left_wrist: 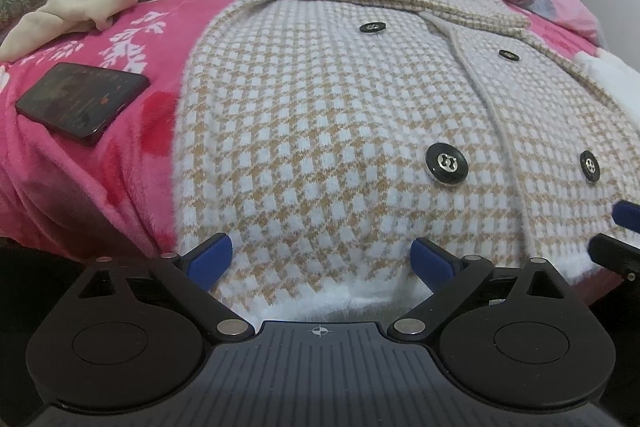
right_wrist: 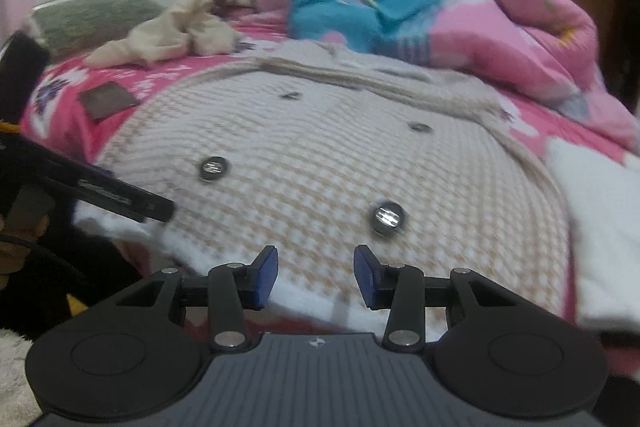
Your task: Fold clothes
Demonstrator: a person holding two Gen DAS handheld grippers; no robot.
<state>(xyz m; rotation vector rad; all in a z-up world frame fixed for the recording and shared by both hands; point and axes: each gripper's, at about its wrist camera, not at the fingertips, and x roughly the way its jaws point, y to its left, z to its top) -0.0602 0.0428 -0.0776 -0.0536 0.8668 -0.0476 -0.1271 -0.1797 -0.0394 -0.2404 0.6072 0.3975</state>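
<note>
Beige-and-white checked knit cardigan with black buttons [left_wrist: 328, 131] spread flat on pink bed, hem just beyond left gripper [left_wrist: 322, 259] and right gripper [right_wrist: 316, 277], both spread, empty

The cardigan [left_wrist: 320, 131] at frame centre is fuzzy knitted cloth with glossy black buttons [left_wrist: 447, 163]. The blanket [left_wrist: 80, 163] at left is plush fleece; the phone [left_wrist: 82, 103] on it is glossy.
</note>
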